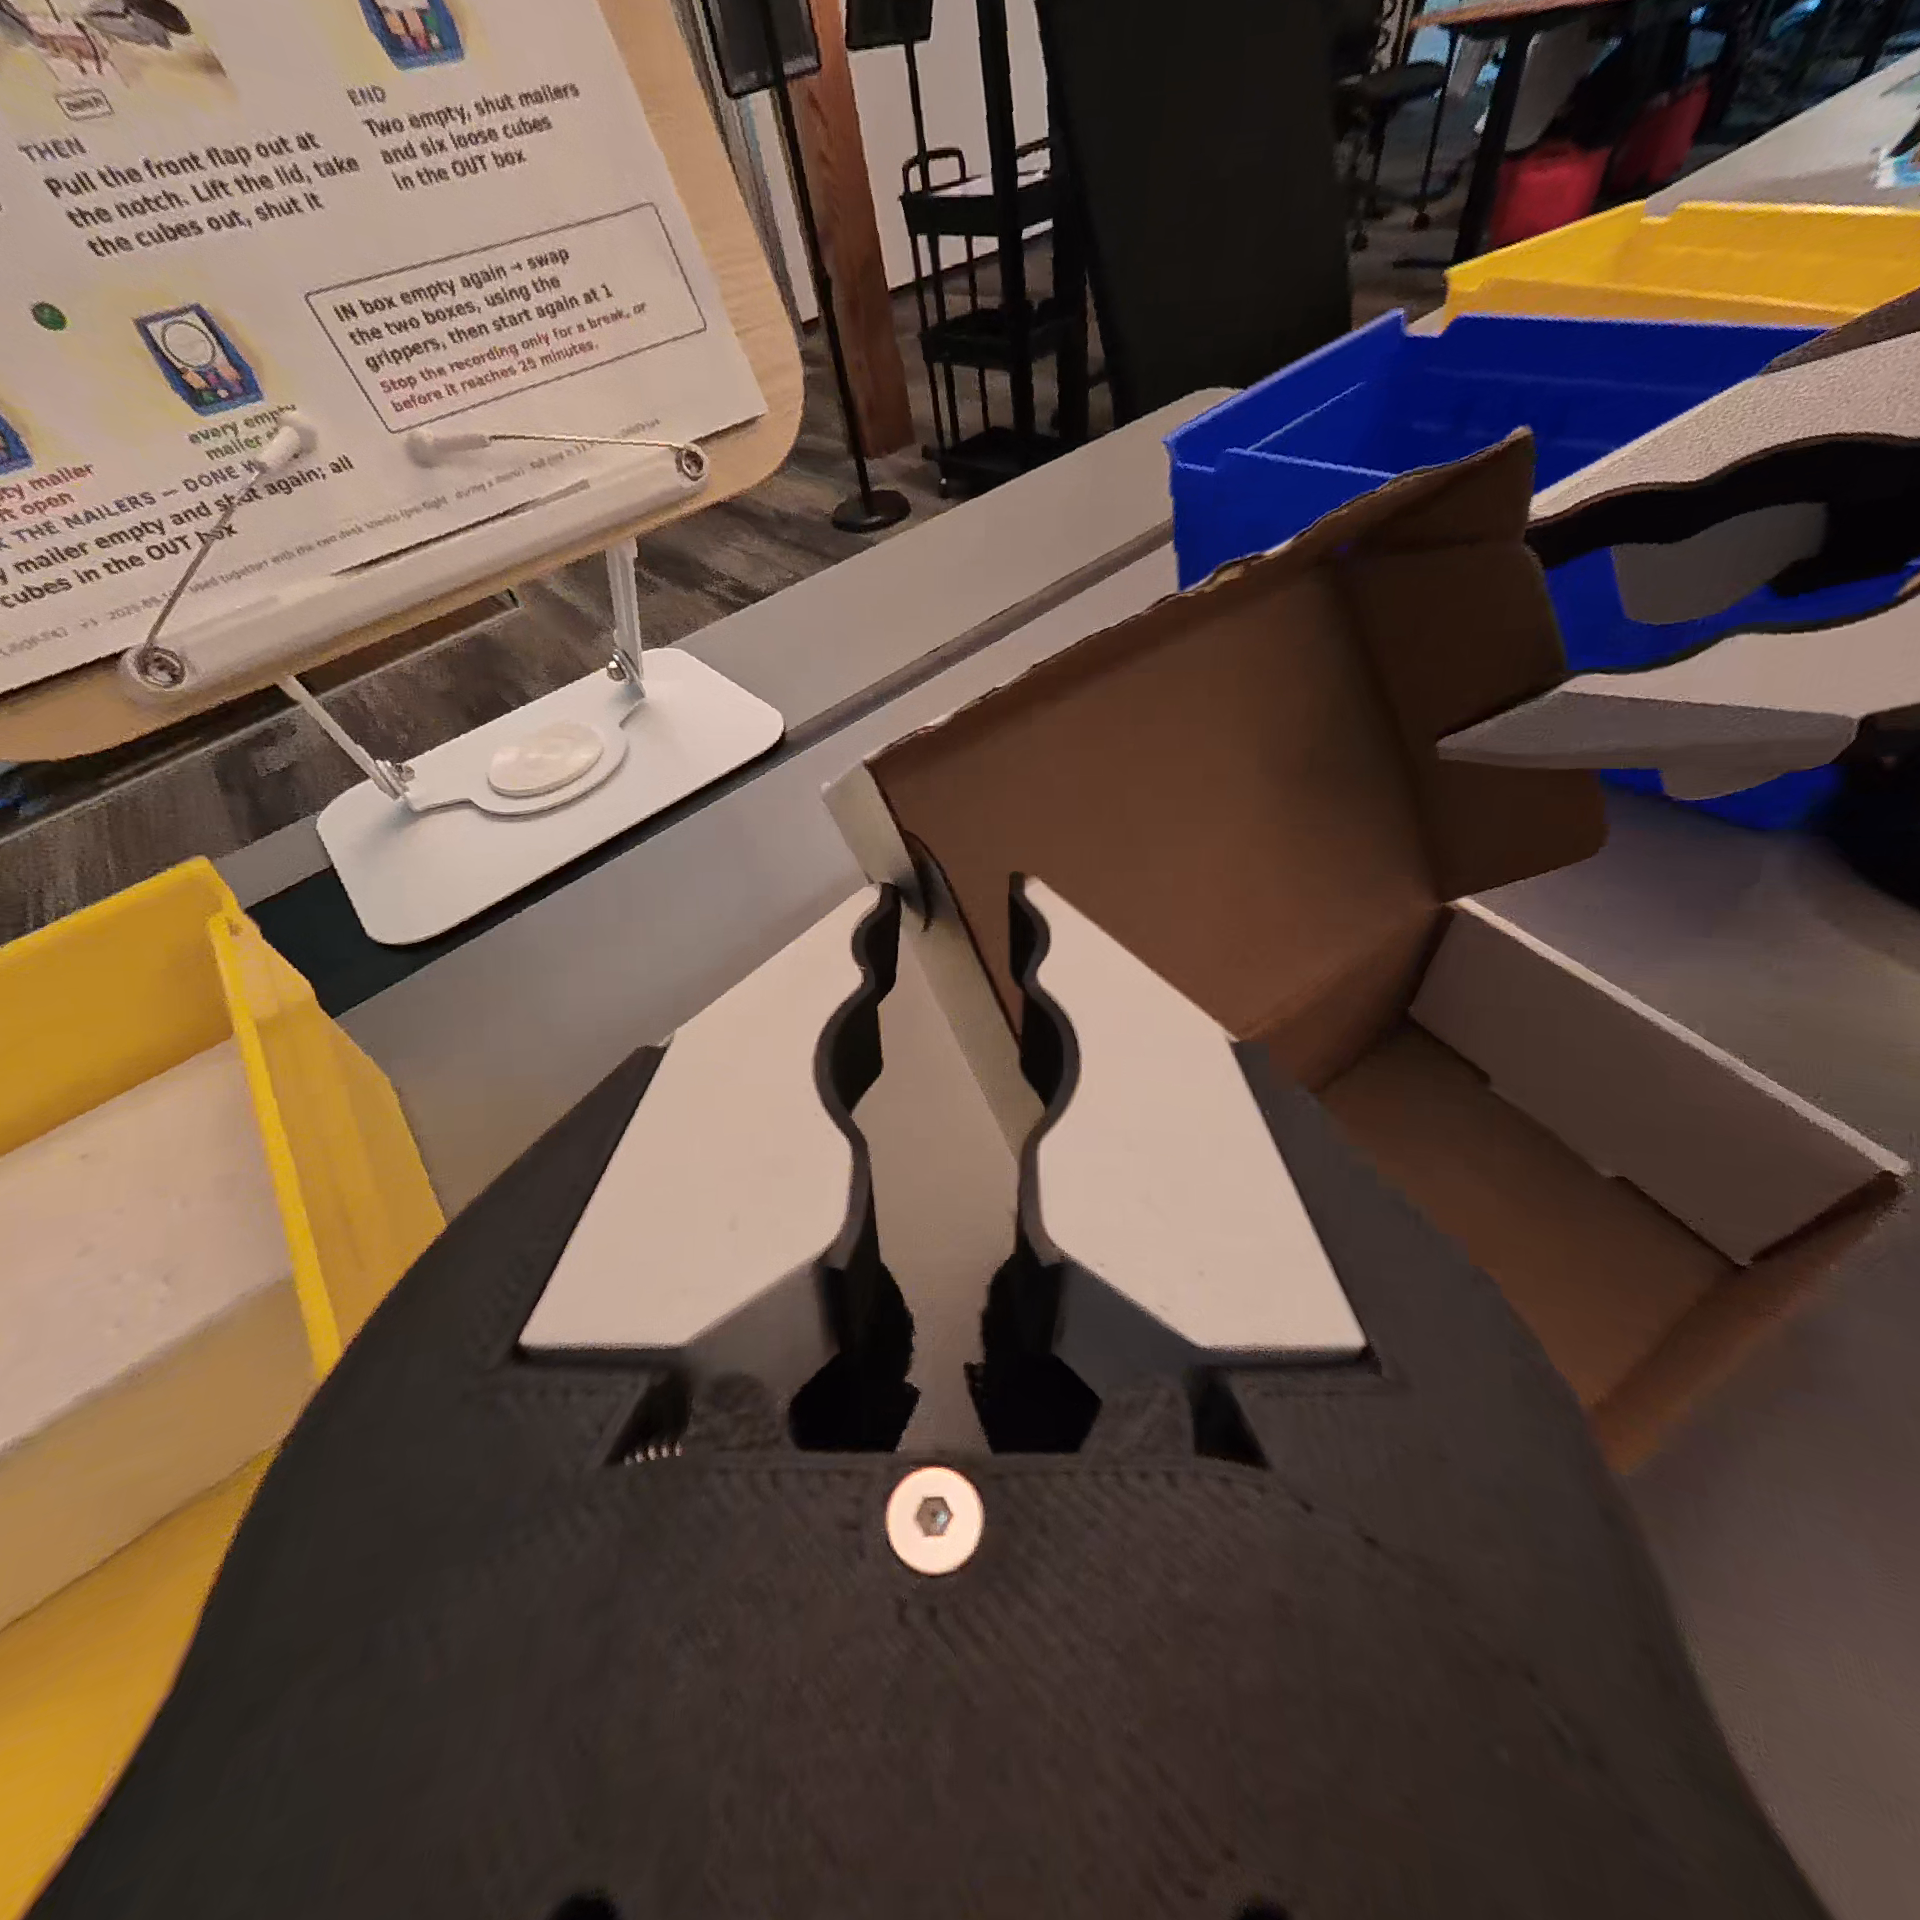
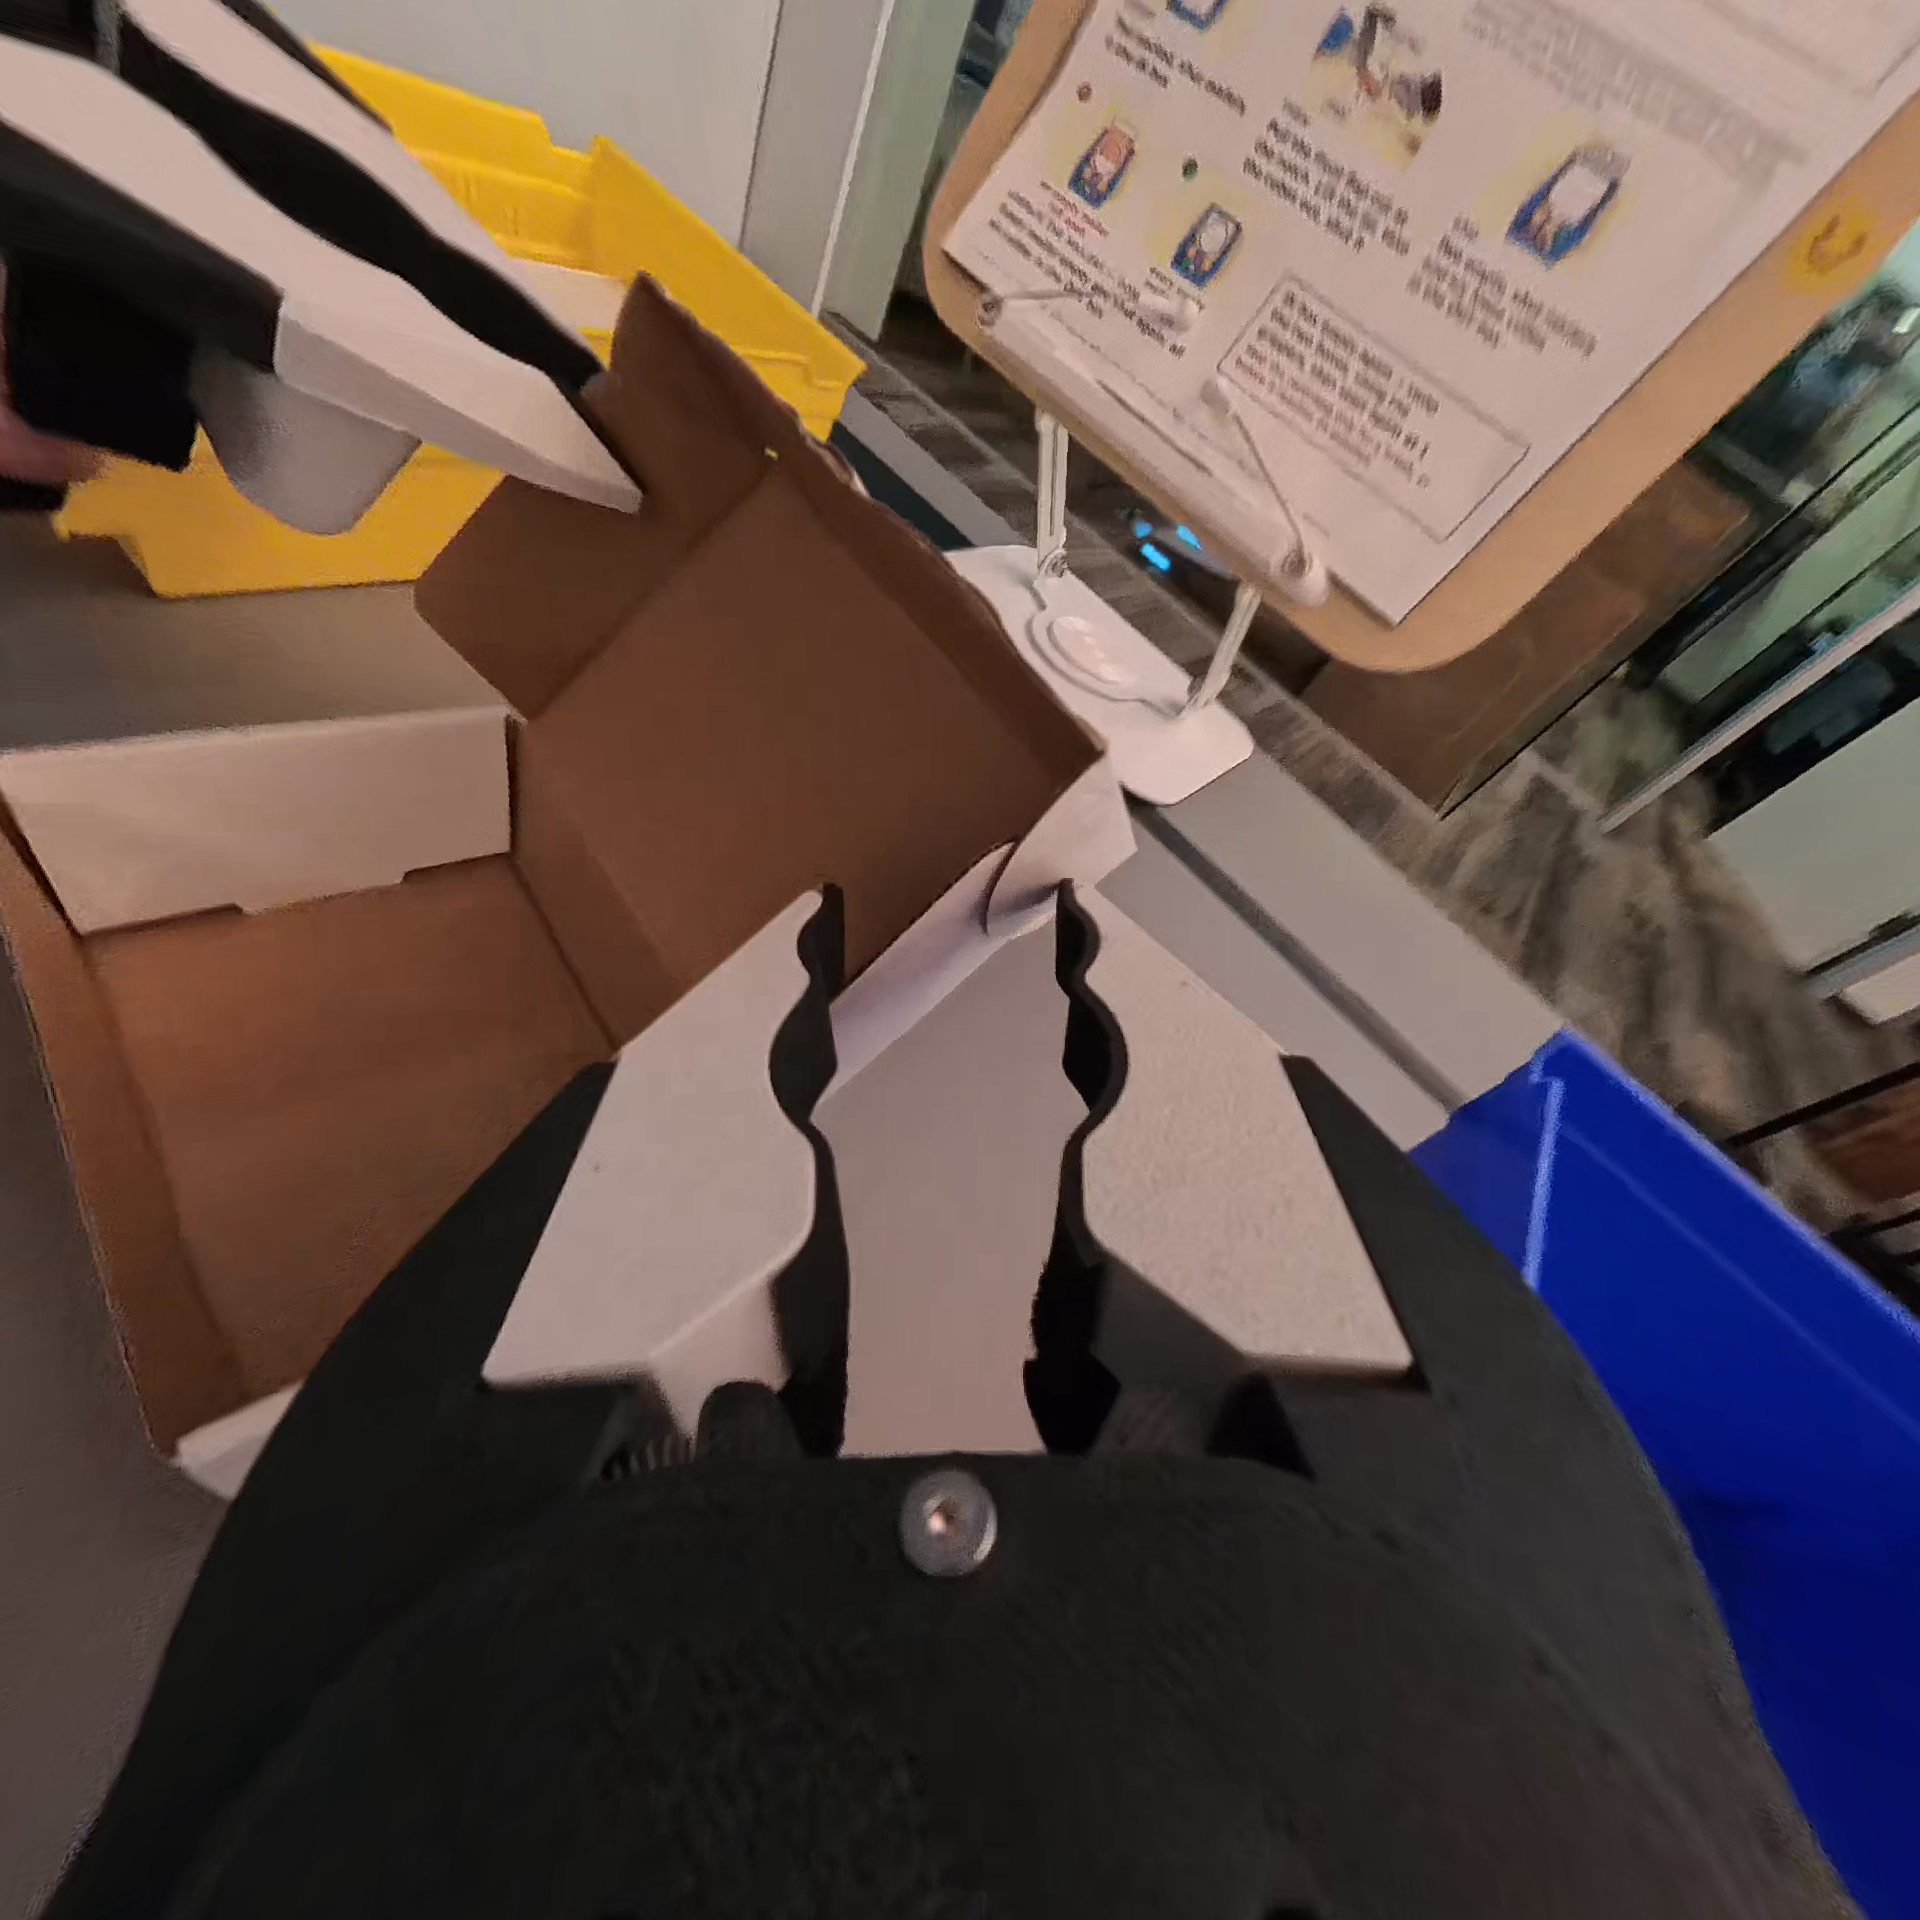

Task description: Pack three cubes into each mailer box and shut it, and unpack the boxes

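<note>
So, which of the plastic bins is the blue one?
The blue bin just behind the open mailer box, near the right gripper; the two others are yellow.

1. An office-like workspace: grey counter (image 1: pixel 935 540) carrying yellow bins (image 1: pixel 125 1143) left of the left hand-held gripper (image 1: pixel 956 894), and a blue bin (image 1: pixel 1351 457) ahead-right.
2. Instruction sheet on a stand (image 1: pixel 540 800) ahead.
3. Beyond: black cart (image 1: pixel 987 312), desks, chairs.
</note>
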